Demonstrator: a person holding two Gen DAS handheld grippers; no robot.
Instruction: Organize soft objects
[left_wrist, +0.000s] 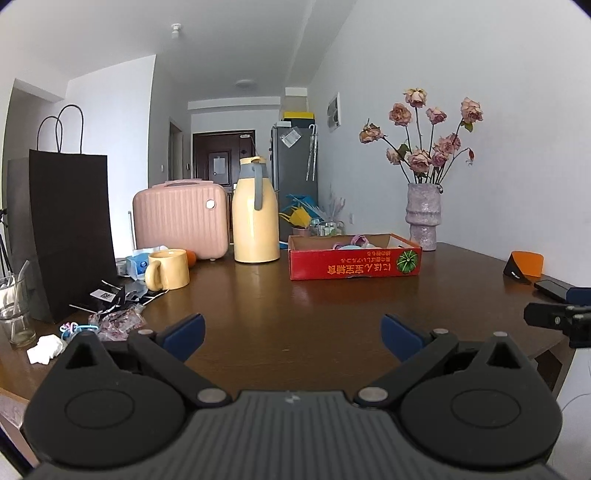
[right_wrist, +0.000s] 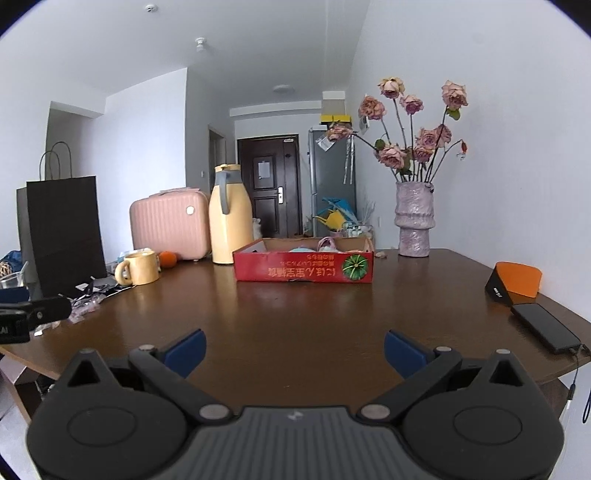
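Both wide open and empty, left hand-held gripper (left_wrist: 293, 334) and right hand-held gripper (right_wrist: 294, 350) hover short of the red box (left_wrist: 354, 258), seemingly ready to reach in.

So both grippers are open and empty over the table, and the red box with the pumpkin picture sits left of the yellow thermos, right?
Not quite. Both the left gripper and right gripper are open and empty, but the red box sits to the right of the yellow thermos, between it and the vase. Both wrist views show this.

red box (left_wrist: 354, 264) contents mostly hidden | glass (left_wrist: 14, 314) cut by edge
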